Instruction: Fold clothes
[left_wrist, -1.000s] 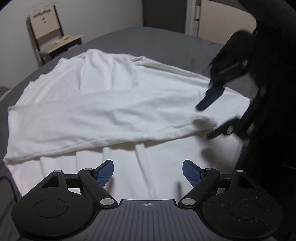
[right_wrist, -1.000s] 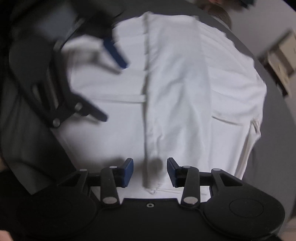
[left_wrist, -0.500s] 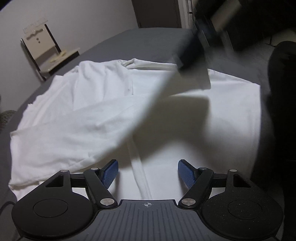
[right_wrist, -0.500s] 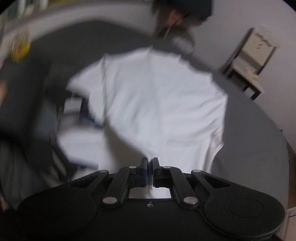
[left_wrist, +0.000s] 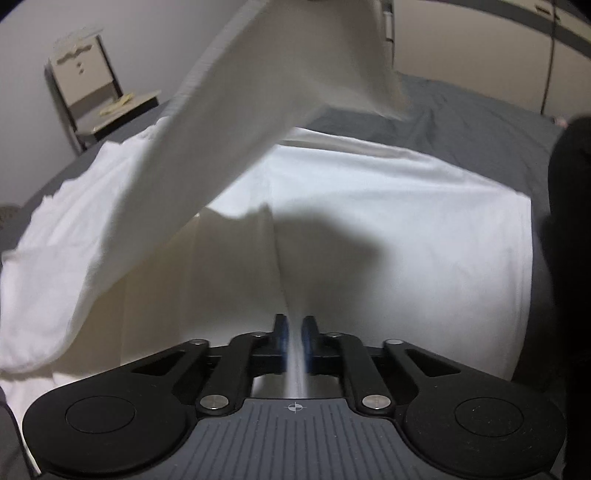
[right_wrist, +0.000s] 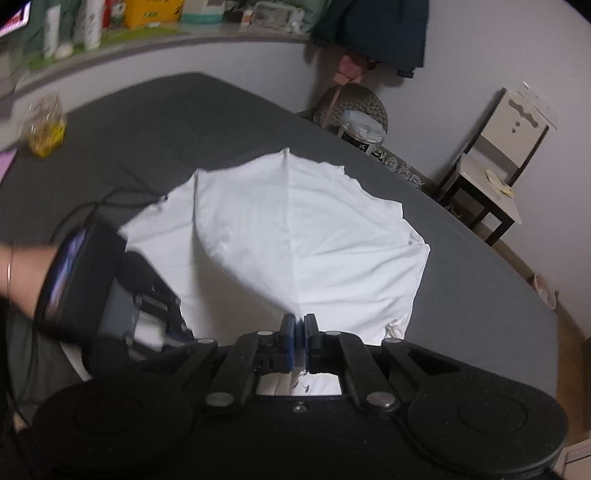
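A grey bed (right_wrist: 177, 122) fills most of both views, and on it lies the white garment (right_wrist: 317, 236) I am folding, spread across the middle of each frame. In the left wrist view a long flap of that cloth rises from the lower left corner to the top centre, hanging above the flat part and throwing a shadow at mid-frame. My left gripper (left_wrist: 294, 332), at bottom centre, has its fingers pressed together on a ridge of the fabric that runs up from between them. In the right wrist view my right gripper (right_wrist: 300, 338) is likewise pinched on the garment's near edge, the cloth peaking upward into the tips from the sheet beyond (a drawstring dangles just to its right). The left tool and my hand (right_wrist: 26, 273) blur at that frame's left edge. A small chair (right_wrist: 498, 158) stands against the wall at right.
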